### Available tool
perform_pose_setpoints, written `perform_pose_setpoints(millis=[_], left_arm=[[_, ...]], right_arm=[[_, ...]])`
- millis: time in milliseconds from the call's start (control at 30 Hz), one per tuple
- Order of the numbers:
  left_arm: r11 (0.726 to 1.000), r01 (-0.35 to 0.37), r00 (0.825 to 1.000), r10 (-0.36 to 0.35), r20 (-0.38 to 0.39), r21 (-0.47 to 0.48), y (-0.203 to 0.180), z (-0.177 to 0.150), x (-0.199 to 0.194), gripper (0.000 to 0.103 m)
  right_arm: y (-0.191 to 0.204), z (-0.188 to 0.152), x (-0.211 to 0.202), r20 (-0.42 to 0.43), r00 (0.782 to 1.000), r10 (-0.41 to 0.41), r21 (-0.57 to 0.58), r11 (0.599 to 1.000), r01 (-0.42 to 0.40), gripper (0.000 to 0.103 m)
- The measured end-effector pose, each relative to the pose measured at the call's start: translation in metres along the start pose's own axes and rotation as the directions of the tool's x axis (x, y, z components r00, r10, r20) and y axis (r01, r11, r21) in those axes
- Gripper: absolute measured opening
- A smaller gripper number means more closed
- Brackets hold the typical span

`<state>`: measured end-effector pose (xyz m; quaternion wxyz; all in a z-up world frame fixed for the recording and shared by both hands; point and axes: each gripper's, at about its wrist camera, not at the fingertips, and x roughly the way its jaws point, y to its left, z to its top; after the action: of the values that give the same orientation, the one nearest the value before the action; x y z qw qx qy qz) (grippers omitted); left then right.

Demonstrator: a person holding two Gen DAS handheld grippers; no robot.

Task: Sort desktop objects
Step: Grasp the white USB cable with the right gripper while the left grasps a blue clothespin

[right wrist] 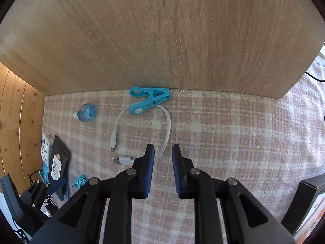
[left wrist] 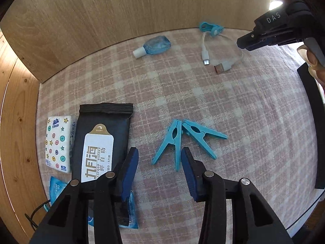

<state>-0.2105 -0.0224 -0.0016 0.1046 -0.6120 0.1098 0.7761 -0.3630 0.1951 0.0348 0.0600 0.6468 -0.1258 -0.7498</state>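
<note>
I see a wood-grain panel (right wrist: 162, 36) standing across the far side, with pine boards (left wrist: 14, 122) on the left. Under everything lies a pink-and-white checked cloth (left wrist: 233, 105). A black strip (left wrist: 310, 126) at the right edge of the left view is cut off, and I cannot tell what it is; likewise a dark box with an orange face (right wrist: 308, 203) at the right edge of the right view.

My left gripper (left wrist: 159, 160) points steeply down with its jaws partly apart and nothing between them. Just left of it lies a black wet-wipe pack (left wrist: 101, 142), its near end hidden under my fingers, and touching that on the left a Vinda tissue pack (left wrist: 59, 142). A blue sachet (left wrist: 130, 213) peeks out below, mostly covered.

My right gripper (right wrist: 162, 158) has its jaws a little apart, holding nothing. A white USB cable (right wrist: 166, 130) loops on the cloth, one run passing behind the left blue pad (right wrist: 149, 172). Beyond it a blue clip (right wrist: 150, 99) rests against the panel.

Just right of my left fingers, two blue clothes pegs (left wrist: 182, 140) lie touching at their toothed ends. A small blue bottle (left wrist: 156, 44) with a white cap lies on its side, far left.
</note>
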Motion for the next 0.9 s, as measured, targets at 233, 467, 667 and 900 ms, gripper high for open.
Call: perform_pose_setpoints(millis=[233,467,667,900], left_arm=[[1.000,0.015,1.000,-0.015,-0.009,0.011,-0.008,0.010,0.014,0.038],[1.000,0.026,1.000,-0.026,0.001,0.001,-0.018,0.019,0.018,0.022],[0.998,0.041,0.999,-0.040,0.016,-0.042,-0.025,0.008,0.015,0.021],[0.996,0.061,0.998,-0.059,0.036,-0.068,-0.043,-0.017,-0.001,0.021]], right_arm=[[-0.001,0.010,0.012,-0.020,1.000,-0.006,0.030,1.000,0.006,0.023],[0.012,0.018,0.018,-0.007,0.999,-0.039,-0.011,0.999,0.039,0.023],[0.010,-0.002,0.020,-0.007,1.000,-0.017,-0.059,0.998,0.017,0.004],[-0.011,-0.055,0.007,-0.012,1.000,-0.025,-0.087,0.996,0.024,0.004]])
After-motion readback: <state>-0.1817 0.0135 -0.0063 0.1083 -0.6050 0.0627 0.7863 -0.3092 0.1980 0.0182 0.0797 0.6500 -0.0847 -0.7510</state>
